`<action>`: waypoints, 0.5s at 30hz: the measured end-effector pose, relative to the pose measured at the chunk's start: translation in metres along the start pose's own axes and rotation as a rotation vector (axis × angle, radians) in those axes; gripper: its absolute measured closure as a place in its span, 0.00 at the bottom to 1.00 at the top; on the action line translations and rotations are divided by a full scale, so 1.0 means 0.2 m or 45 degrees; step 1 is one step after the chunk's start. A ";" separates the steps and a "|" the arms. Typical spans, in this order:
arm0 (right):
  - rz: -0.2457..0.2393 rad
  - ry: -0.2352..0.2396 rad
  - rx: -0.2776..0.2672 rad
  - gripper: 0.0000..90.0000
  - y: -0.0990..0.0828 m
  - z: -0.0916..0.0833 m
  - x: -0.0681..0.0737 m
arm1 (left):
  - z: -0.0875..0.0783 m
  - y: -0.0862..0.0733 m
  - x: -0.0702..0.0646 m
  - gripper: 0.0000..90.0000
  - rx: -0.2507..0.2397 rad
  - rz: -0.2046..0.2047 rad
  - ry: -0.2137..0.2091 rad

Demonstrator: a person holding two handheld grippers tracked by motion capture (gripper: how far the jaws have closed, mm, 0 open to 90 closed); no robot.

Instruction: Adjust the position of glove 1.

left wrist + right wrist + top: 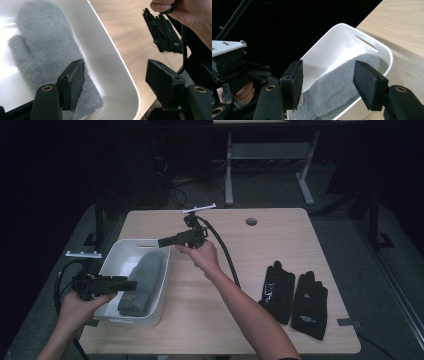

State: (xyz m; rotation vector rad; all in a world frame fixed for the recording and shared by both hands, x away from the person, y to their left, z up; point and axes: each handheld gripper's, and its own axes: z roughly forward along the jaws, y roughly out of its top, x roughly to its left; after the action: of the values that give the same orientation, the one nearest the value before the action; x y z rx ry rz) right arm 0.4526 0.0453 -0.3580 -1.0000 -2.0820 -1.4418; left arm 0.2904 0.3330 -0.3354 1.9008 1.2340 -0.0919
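Grey mitten [142, 282] lying flat inside white bin [115, 251] at left edge of wooden table [210, 315], below and clear of both sets of jaws. Left gripper [131, 285] hovering over bin's near end, pads spread and gripping nothing, mitten showing beneath its left pad [72, 83]. Right gripper [161, 241] hanging above bin's far rim, likewise spread and empty; black gloves [295, 295] resting well apart to the right.

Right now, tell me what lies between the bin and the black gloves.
Bare tabletop lies between bin and black gloves; the right forearm crosses above it, in the high view.
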 end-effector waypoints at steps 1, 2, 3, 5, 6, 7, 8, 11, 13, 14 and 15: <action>-0.003 -0.003 -0.006 0.45 0.00 -0.01 0.00 | 0.00 0.01 -0.01 0.34 0.006 0.008 -0.004; -0.004 -0.006 -0.008 0.45 0.00 -0.03 0.00 | 0.01 0.01 -0.01 0.34 0.006 0.011 -0.005; 0.000 -0.007 -0.014 0.45 0.00 -0.04 -0.01 | 0.02 0.01 -0.02 0.34 0.004 0.014 -0.009; -0.004 -0.012 -0.024 0.44 0.00 -0.08 -0.01 | 0.03 0.02 -0.03 0.34 0.010 0.019 -0.016; -0.009 -0.017 -0.025 0.44 0.00 -0.09 -0.02 | 0.04 0.03 -0.04 0.33 0.005 0.019 -0.024; 0.000 -0.018 -0.029 0.44 -0.01 -0.10 -0.01 | 0.04 0.03 -0.05 0.33 0.006 0.029 -0.025; -0.002 -0.018 -0.032 0.44 -0.01 -0.12 -0.02 | 0.04 0.03 -0.05 0.33 0.006 0.029 -0.025; -0.007 -0.023 -0.042 0.44 -0.01 -0.16 -0.02 | 0.06 0.05 -0.08 0.33 0.008 0.046 -0.040; -0.007 -0.026 -0.047 0.44 -0.01 -0.17 -0.02 | 0.07 0.06 -0.09 0.33 0.013 0.057 -0.042; -0.004 -0.027 -0.058 0.44 -0.01 -0.21 -0.02 | 0.08 0.07 -0.11 0.33 0.006 0.062 -0.056; -0.004 -0.027 -0.058 0.44 -0.01 -0.21 -0.02 | 0.08 0.07 -0.11 0.33 0.006 0.062 -0.056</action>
State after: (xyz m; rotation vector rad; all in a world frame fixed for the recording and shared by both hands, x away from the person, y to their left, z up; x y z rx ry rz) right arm 0.4506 0.0045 -0.3464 -1.0344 -2.0754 -1.4924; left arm 0.2951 0.3036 -0.3264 1.9218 1.1589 -0.1102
